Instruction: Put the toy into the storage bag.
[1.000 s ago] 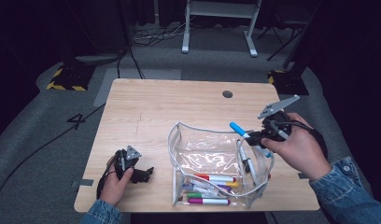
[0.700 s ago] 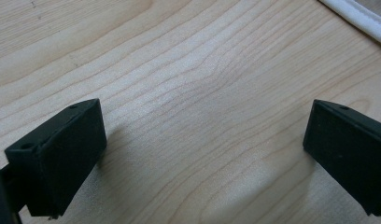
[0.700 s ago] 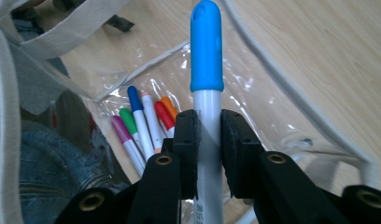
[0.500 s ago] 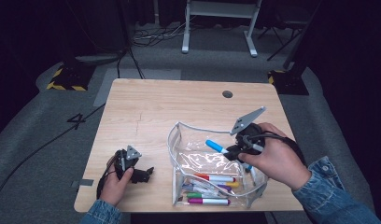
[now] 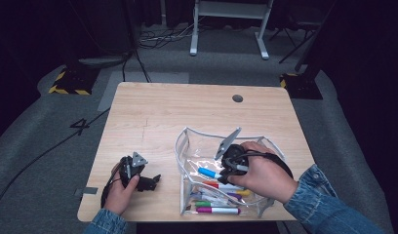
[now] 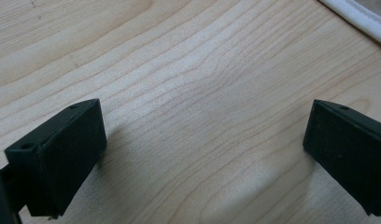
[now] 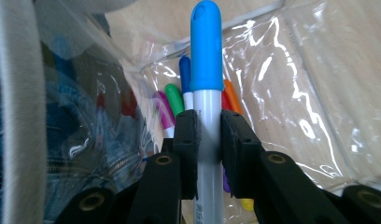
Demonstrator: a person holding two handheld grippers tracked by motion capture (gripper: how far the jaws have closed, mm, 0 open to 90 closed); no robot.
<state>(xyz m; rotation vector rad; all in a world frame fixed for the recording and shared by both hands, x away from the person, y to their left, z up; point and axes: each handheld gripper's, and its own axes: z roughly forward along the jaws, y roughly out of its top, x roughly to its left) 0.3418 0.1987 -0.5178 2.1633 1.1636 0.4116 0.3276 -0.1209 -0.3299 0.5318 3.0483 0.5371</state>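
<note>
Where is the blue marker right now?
The blue marker is pinched in the right claw, down inside the clear pouch above the other markers, near the table's front right.

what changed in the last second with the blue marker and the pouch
The right hand-held gripper carried the blue-capped marker from above the clear pouch's right rim down and left into it, still clamped. The left hand-held gripper, the pouch and its markers stayed put.

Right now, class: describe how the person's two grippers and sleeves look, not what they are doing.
Both sleeves are blue denim. The left gripper is black with a small grey three-cornered plate on top and a black cable trailing from it. The right gripper is black too, with a grey plate. The fingers are blocky black pads on arms with brass-ringed holes.
</note>
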